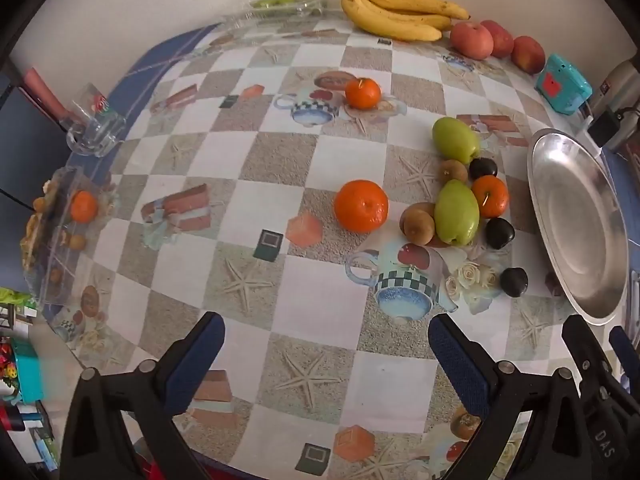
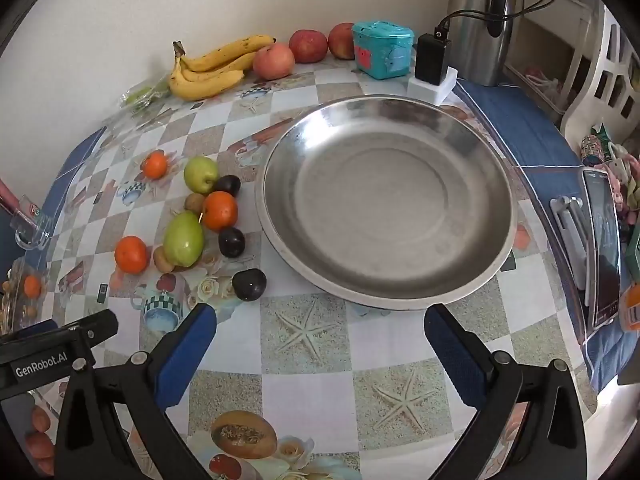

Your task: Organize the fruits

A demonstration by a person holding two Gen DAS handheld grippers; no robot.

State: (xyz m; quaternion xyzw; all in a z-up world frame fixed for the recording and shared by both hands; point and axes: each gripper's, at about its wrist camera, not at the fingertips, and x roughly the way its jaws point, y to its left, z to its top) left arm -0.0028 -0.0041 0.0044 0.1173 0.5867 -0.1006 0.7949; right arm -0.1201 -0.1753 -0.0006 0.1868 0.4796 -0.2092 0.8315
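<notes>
Both the left gripper [image 1: 326,344] and right gripper [image 2: 320,334] hung with jaws wide apart, holding nothing. The fruit pile [image 2: 200,220] lay at nine o'clock of the bare metal dish [image 2: 480,152]; a nudged plum [image 2: 249,284] might roll away.

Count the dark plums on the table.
3: one nearest the gripper, one beside the steel dish, one by the far green fruit. Others may be hidden.
</notes>
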